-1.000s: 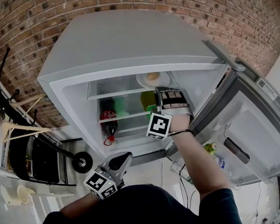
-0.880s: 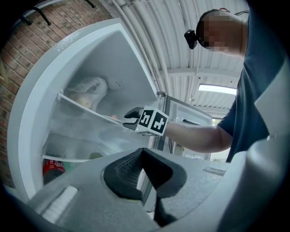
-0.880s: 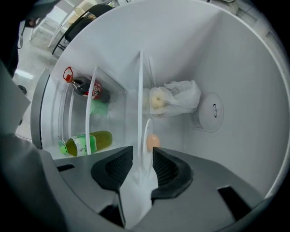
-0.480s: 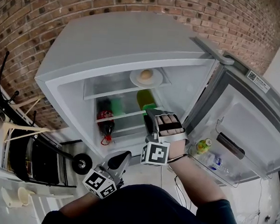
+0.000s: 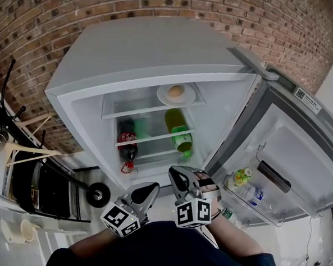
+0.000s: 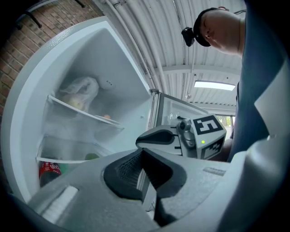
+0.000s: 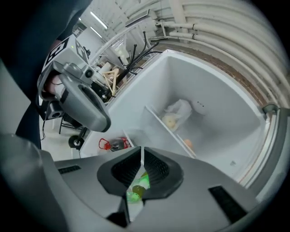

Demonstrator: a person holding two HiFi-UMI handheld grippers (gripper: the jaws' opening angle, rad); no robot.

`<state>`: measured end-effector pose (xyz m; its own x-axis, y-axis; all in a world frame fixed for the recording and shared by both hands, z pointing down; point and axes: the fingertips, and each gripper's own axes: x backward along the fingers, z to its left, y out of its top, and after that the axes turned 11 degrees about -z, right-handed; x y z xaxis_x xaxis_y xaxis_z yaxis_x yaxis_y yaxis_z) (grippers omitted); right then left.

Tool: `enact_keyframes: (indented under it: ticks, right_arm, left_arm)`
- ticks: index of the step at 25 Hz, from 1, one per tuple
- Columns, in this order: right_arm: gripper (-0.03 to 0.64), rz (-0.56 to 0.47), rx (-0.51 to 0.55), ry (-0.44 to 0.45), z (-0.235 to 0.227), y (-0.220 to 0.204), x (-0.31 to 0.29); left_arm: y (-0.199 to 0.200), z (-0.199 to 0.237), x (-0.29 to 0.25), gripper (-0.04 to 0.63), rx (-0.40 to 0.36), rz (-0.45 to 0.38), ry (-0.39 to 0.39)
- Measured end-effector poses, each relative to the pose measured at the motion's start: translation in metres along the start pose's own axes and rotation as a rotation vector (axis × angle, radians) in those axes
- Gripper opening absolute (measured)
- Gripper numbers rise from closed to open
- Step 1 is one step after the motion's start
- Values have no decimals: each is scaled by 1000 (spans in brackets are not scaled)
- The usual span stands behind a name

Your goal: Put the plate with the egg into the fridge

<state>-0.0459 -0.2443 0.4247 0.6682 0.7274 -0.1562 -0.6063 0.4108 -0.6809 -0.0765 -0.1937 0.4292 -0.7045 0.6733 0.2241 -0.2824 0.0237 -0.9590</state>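
The fridge (image 5: 149,50) fills the centre of the head view, with its door (image 5: 300,160) swung open at the right. Both grippers sit at lower centre, outside the cabinet. The left gripper (image 5: 151,187) has its jaws together and holds nothing. The right gripper (image 5: 175,174) has its jaws closing to a narrow slit, with nothing between them. The plate (image 5: 162,94) rests on the top shelf, upper centre, carrying the egg (image 5: 176,91).
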Motion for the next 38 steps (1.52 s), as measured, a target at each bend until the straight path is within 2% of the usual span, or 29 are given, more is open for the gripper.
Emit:
enact_keyframes:
  ticks: [2, 8, 11, 16, 20, 26, 36, 38]
  right_arm:
    - [25, -32, -87, 21, 13, -1, 5]
    - [12, -148, -542, 87, 45, -2, 17]
    - [11, -182, -661, 104, 54, -2, 19]
    - [11, -231, -664, 110, 55, 7, 21]
    - [11, -237, -675, 115, 55, 7, 22]
    - [9, -236, -683, 117, 54, 6, 21]
    - [11, -231, -687, 119, 56, 2, 24]
    - [11, -229, -690, 120, 56, 1, 24]
  left_arm:
    - [-1, -1, 0, 5, -10, 6, -5]
    - [-3, -10, -1, 5, -37, 19, -35]
    - [-6, -12, -1, 5, -45, 25, -46]
    - [-9, -14, -2, 5, -48, 47, -57]
    - [-10, -14, 0, 5, -59, 104, -47]
    - [-6, -13, -2, 5, -56, 52, -48]
    - [-9, -14, -2, 5, -58, 88, -37]
    - [-10, -15, -3, 5, -50, 70, -42]
